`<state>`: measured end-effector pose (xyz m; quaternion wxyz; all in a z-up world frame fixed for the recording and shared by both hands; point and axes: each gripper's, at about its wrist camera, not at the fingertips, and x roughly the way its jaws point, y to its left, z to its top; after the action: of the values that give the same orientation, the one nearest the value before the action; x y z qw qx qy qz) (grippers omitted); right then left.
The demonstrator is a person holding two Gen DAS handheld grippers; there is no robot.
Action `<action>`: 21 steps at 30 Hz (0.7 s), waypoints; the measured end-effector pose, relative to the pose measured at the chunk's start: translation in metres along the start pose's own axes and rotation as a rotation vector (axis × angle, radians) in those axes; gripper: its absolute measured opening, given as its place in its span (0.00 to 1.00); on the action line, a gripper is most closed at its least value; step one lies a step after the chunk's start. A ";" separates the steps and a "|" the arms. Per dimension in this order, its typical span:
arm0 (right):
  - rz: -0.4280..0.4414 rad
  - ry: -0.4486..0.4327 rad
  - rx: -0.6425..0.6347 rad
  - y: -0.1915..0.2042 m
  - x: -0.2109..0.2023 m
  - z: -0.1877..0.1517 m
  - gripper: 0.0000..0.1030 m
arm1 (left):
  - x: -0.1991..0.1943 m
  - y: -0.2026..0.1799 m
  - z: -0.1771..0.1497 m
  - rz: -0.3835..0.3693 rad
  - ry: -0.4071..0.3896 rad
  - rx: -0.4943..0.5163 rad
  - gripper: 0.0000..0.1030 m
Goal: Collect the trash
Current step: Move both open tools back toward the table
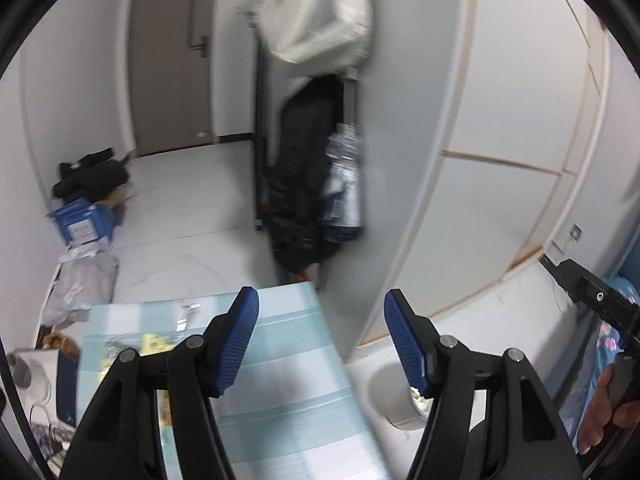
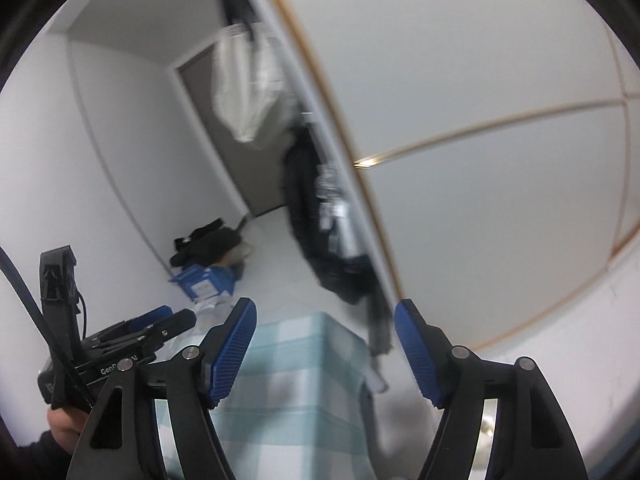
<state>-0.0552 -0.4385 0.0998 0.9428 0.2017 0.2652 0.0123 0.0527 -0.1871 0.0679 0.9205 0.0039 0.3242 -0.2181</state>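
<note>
Jaws wide on the left gripper (image 1: pixel 322 294), poised over a teal-striped tablecloth (image 1: pixel 280 380), nothing between the blue pads (image 1: pixel 240 344). Small wrappers (image 1: pixel 188 308) and a yellow scrap (image 1: pixel 154 342) lying on the cloth, left of the left pad, untouched. Pale waste bin (image 1: pixel 386 400) on the floor just beside the table's right edge, under the right finger, with litter showing at its rim. Right gripper (image 2: pixel 325 303) equally wide and empty, pointed past the table corner toward a hanging dark coat (image 2: pixel 308 208). Blue box (image 1: pixel 82 224) and grey bags (image 1: pixel 82 284) against the far wall, well apart from both grippers.
</note>
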 end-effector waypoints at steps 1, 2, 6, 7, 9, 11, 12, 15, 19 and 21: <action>0.014 0.000 -0.018 0.014 0.004 -0.001 0.71 | -0.004 0.011 -0.002 0.014 -0.007 -0.018 0.60; 0.026 0.001 -0.032 0.022 0.003 -0.002 0.71 | -0.008 0.016 -0.002 0.025 -0.012 -0.034 0.61; 0.077 0.014 -0.115 0.068 0.016 -0.014 0.75 | -0.018 0.058 -0.010 0.101 -0.046 -0.104 0.69; 0.092 0.018 -0.138 0.081 0.018 -0.017 0.75 | -0.019 0.069 -0.012 0.120 -0.052 -0.120 0.69; 0.104 0.021 -0.177 0.105 0.029 -0.024 0.75 | -0.021 0.085 -0.014 0.154 -0.052 -0.146 0.70; 0.119 0.033 -0.207 0.123 0.040 -0.033 0.75 | -0.025 0.101 -0.018 0.184 -0.056 -0.171 0.75; 0.135 0.044 -0.217 0.133 0.047 -0.038 0.75 | -0.029 0.109 -0.021 0.200 -0.063 -0.180 0.78; 0.163 0.072 -0.242 0.156 0.064 -0.052 0.75 | -0.032 0.122 -0.030 0.242 -0.072 -0.174 0.79; 0.183 0.109 -0.283 0.179 0.090 -0.073 0.76 | -0.034 0.144 -0.045 0.252 -0.077 -0.201 0.82; 0.191 0.143 -0.299 0.190 0.106 -0.086 0.76 | -0.032 0.154 -0.052 0.266 -0.079 -0.224 0.86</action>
<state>0.0081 -0.2177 0.0543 0.9356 0.0824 0.3063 0.1553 0.0615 -0.0272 0.0252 0.9480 -0.0642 0.3066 -0.0570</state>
